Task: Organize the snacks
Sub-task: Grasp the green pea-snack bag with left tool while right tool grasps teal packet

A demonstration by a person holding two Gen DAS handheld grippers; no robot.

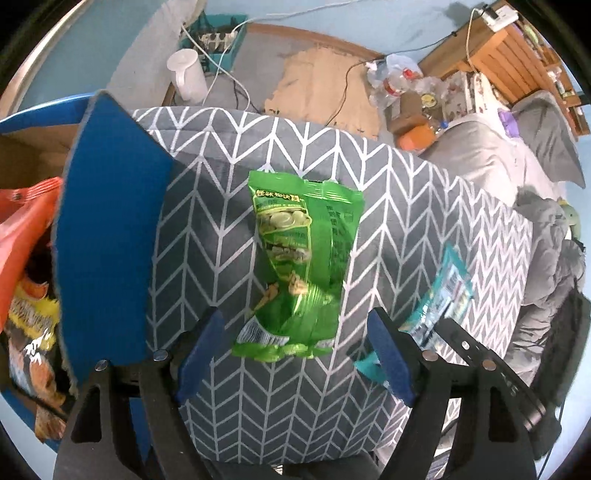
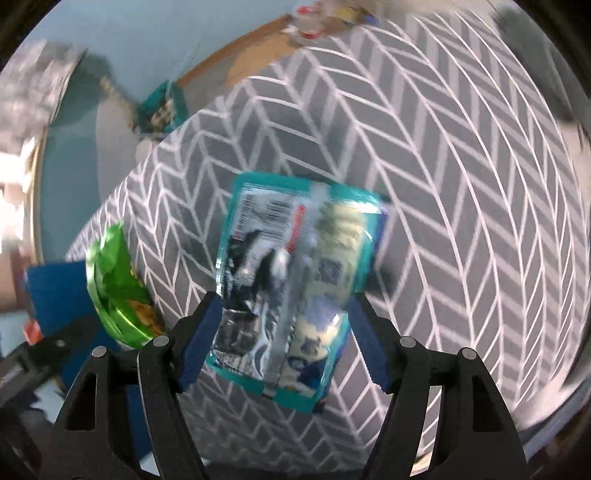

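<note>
Snack packets lie flat on the patterned cloth (image 1: 424,206), green bag (image 1: 303,266) between left gripper's (image 1: 295,354) spread fingers, teal packet (image 2: 291,288) between right gripper's (image 2: 284,343) spread fingers, probably lined up for grabbing.

Surface: grey cushion with white chevron lines (image 1: 406,192), fills the middle of both views
Walls: pale blue painted wall (image 1: 332,18)
Floor: grey carpet with a worn tan patch (image 1: 325,85), cables across it
Furniture: slatted wooden shelf unit (image 1: 517,55) top right; grey bedding (image 1: 491,147) beside cushion
Clutter: white plastic jug (image 1: 186,74); teal storage crate (image 1: 221,40)
Light: even daylight, right view blurred
</note>
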